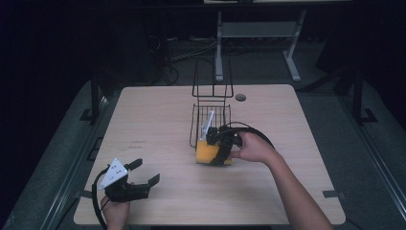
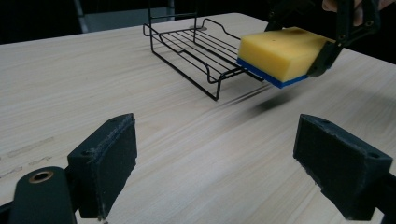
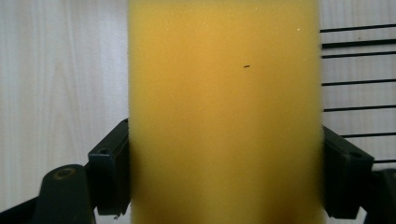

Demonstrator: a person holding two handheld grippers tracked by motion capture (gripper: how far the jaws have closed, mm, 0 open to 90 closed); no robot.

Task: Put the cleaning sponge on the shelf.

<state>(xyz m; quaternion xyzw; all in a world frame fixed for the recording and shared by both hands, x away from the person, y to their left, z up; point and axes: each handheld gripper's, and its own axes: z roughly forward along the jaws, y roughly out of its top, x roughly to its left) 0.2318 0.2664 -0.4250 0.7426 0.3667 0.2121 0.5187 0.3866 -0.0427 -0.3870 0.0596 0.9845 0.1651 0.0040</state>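
high view / sponge: one yellow sponge (image 1: 207, 153) at frame centre, clamped in the right gripper (image 1: 221, 147), just below the near end of the wire rack (image 1: 211, 111).
high view / right gripper: jaws on either side of the sponge, the person's right hand (image 1: 253, 147) behind it, to the right.
high view / left gripper: left gripper (image 1: 143, 172) at lower left, jaws spread wide, nothing between them, well apart from the sponge.
high view / counts: one sponge, one rack, two grippers, one table (image 1: 143, 120).
left gripper view / sponge: sponge (image 2: 280, 53) at upper right, yellow top, blue underside, held off the table with its shadow below, touching or just over the rack's (image 2: 196, 46) near edge, can't tell which.
left gripper view / own jaws: bottom left and bottom right, far apart, bare tabletop (image 2: 93, 84) between.
right gripper view / sponge: sponge (image 3: 224, 107) fills the centre, squeezed between the two jaws at lower left and lower right.
right gripper view / rack: black wires (image 3: 355, 70) at right edge.
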